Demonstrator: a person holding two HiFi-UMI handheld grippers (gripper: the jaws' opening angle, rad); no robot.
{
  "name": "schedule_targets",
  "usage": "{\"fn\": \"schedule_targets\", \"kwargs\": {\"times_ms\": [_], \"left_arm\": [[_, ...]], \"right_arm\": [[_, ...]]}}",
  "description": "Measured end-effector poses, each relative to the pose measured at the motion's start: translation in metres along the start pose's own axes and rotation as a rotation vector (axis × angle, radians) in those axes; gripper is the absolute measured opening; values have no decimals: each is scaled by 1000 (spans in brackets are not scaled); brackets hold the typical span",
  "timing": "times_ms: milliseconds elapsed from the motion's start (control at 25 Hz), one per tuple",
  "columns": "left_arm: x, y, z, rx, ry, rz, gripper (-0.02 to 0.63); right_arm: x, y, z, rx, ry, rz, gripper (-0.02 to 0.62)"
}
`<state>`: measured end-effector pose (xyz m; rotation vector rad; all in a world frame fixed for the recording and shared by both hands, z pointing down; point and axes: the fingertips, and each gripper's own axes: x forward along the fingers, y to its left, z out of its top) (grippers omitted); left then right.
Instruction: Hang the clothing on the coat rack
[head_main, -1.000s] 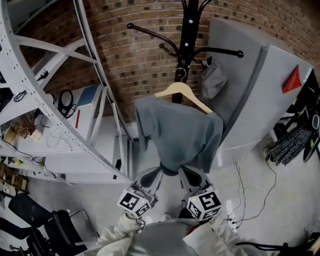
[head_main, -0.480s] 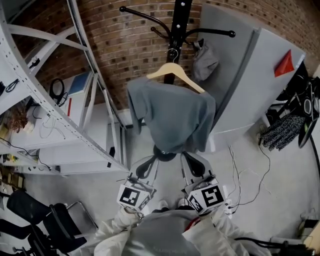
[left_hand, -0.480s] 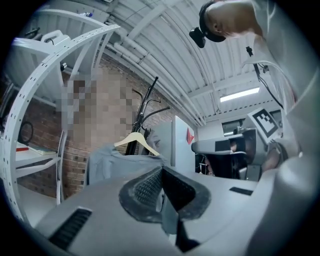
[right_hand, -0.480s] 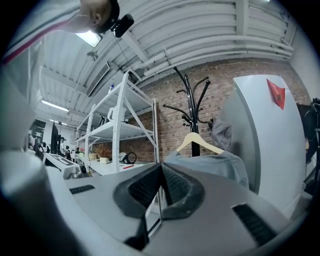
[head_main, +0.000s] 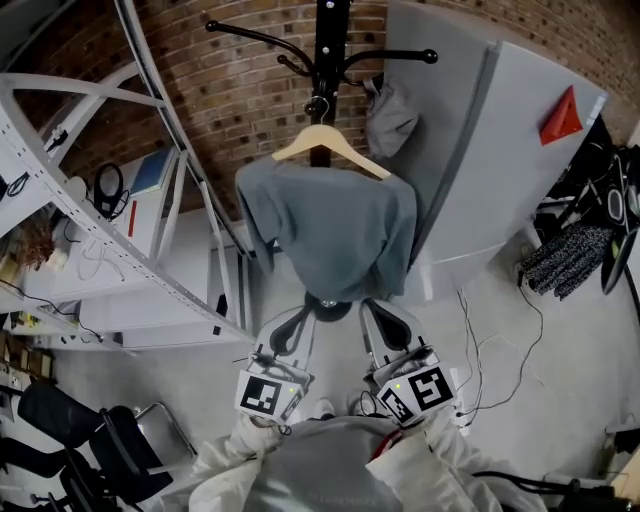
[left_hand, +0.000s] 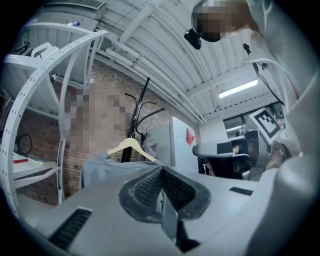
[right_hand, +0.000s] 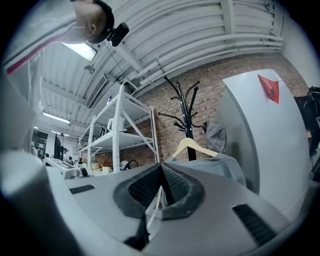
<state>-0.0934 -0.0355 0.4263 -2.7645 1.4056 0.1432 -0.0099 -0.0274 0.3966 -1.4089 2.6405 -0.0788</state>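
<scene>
A grey shirt (head_main: 330, 235) hangs on a wooden hanger (head_main: 325, 145), whose hook sits at the black coat rack's pole (head_main: 328, 40). Both grippers are just below the shirt's hem, side by side. My left gripper (head_main: 307, 314) is shut, and so is my right gripper (head_main: 366, 306). In the left gripper view the pads meet at the left gripper (left_hand: 161, 169) with no cloth showing between them; the shirt (left_hand: 100, 167) and hanger (left_hand: 131, 146) lie beyond. The right gripper (right_hand: 161, 165) is likewise shut, with the hanger (right_hand: 192, 146) and shirt (right_hand: 225, 165) ahead.
White metal shelving (head_main: 100, 250) stands close on the left. A tall grey cabinet (head_main: 500, 150) stands right of the rack. A small grey cloth (head_main: 388, 120) hangs from a rack arm. Cables (head_main: 500, 350) trail on the floor at right; a black chair (head_main: 80, 440) sits lower left.
In the head view the rack, hanger and shirt have slid up and to the left. Both grippers have risen slightly and stay shut under the hem.
</scene>
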Motion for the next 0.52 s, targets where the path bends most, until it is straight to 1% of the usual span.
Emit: {"fn": "schedule_targets", "kwargs": {"times_ms": [520], "left_arm": [[29,-25,-2,23,21,31,9]], "right_arm": [[-14,-39,2,0,19,9,25]]}}
